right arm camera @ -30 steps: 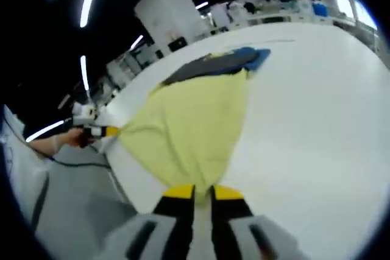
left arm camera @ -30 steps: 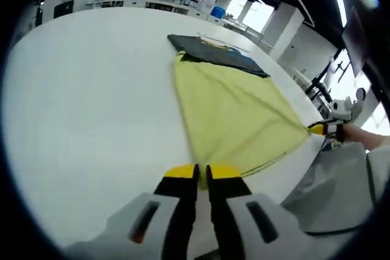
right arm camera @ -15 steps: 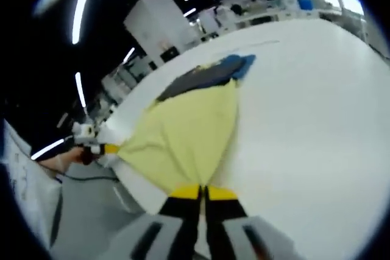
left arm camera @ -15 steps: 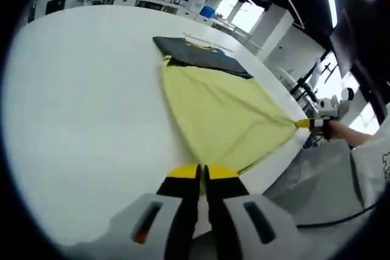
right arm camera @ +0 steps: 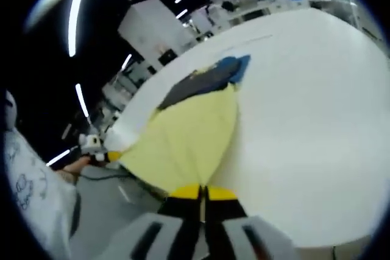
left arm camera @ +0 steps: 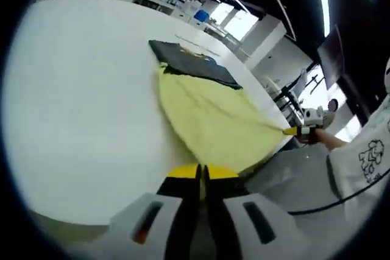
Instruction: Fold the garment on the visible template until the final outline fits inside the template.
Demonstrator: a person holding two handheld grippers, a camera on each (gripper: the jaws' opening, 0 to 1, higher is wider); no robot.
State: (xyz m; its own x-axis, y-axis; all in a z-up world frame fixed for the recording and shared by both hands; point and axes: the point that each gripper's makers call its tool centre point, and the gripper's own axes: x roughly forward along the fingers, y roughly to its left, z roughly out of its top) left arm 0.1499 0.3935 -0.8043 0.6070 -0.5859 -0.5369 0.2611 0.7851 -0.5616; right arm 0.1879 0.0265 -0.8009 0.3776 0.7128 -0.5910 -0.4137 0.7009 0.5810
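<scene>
Yellow garment [left arm camera: 210, 117] lies stretched out on the big white table [left arm camera: 79, 89], and its far end rests on a dark blue template [left arm camera: 192, 62] farther back on the table. The left gripper [left arm camera: 201, 173] has its jaws pinched tight on one near corner of the cloth, right by the table's edge. The right gripper [right arm camera: 202, 193] is pinched tight on the other near corner, and you can see it off to the side in the left gripper view, pulling the cloth to a point.
</scene>
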